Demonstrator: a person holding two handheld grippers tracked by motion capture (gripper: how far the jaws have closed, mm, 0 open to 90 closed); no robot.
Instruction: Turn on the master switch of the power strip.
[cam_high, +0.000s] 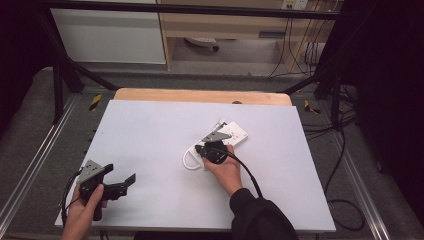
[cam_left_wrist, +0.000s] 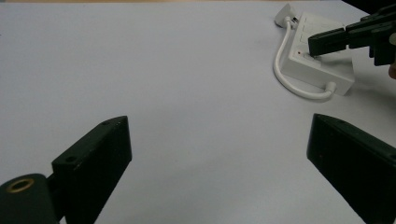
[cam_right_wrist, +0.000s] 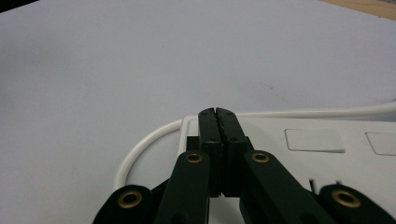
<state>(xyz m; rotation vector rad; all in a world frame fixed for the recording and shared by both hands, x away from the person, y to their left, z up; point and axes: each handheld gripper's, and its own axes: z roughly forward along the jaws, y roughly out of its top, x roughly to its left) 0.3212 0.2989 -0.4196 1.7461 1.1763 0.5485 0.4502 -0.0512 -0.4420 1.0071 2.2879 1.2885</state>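
White tabletop sheet (cam_high: 150, 150): spans centre of high view. White power strip (cam_high: 231, 135): just right of centre on sheet, white cable (cam_high: 190, 159) looping off its lower-left end; upper right in left gripper view (cam_left_wrist: 322, 70). Right gripper (cam_high: 207, 148): jaws pressed together, nothing between them, tips over strip's near end (cam_right_wrist: 217, 114), apparently touching its top face. Left gripper (cam_high: 120, 182): lower left of high view, jaws wide apart, empty, above bare sheet (cam_left_wrist: 219, 158).

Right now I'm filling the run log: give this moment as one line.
right tool: shut, tips on power strip | left tool: open, nothing held, over white sheet | strip's cord: looped alongside
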